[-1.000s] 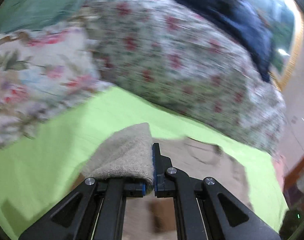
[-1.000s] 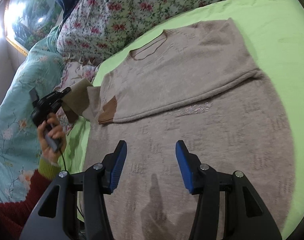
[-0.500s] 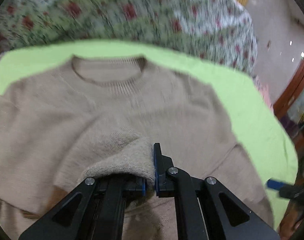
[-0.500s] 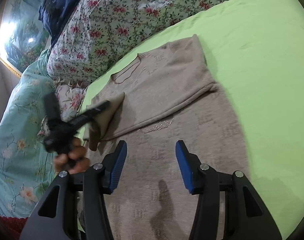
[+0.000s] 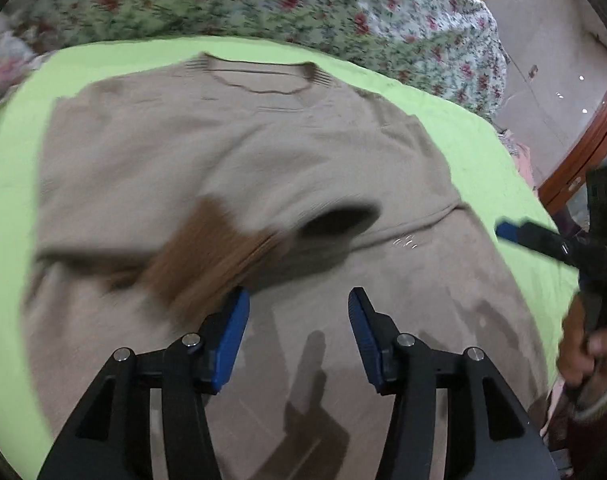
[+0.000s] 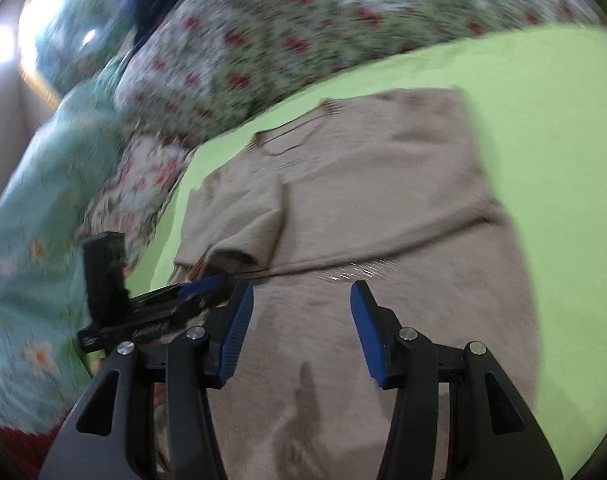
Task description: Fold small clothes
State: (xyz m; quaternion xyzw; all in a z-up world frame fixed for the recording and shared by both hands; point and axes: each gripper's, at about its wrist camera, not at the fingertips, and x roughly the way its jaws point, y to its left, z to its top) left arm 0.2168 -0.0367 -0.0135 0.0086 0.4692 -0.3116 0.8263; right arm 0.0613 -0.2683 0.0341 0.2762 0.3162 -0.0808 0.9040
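A beige knit sweater (image 5: 231, 148) lies flat on the green sheet, neckline far from me, both sleeves folded across its chest. The brown cuff (image 5: 207, 256) of one sleeve lies blurred just ahead of my left gripper (image 5: 297, 332), which is open and empty above the sweater's body. My right gripper (image 6: 301, 328) is open and empty over the lower body of the sweater (image 6: 367, 200). It also shows at the right edge of the left wrist view (image 5: 543, 240). The left gripper shows at the left of the right wrist view (image 6: 159, 308).
The green sheet (image 5: 475, 140) covers the bed around the sweater. Floral bedding (image 5: 303, 4) is piled behind it. A teal floral blanket (image 6: 31, 240) lies at the left. A wooden furniture edge (image 5: 583, 152) stands at the far right.
My left gripper has opened and let go of the sleeve, which now lies across the sweater's chest. Both cameras have shifted; the right gripper stays open.
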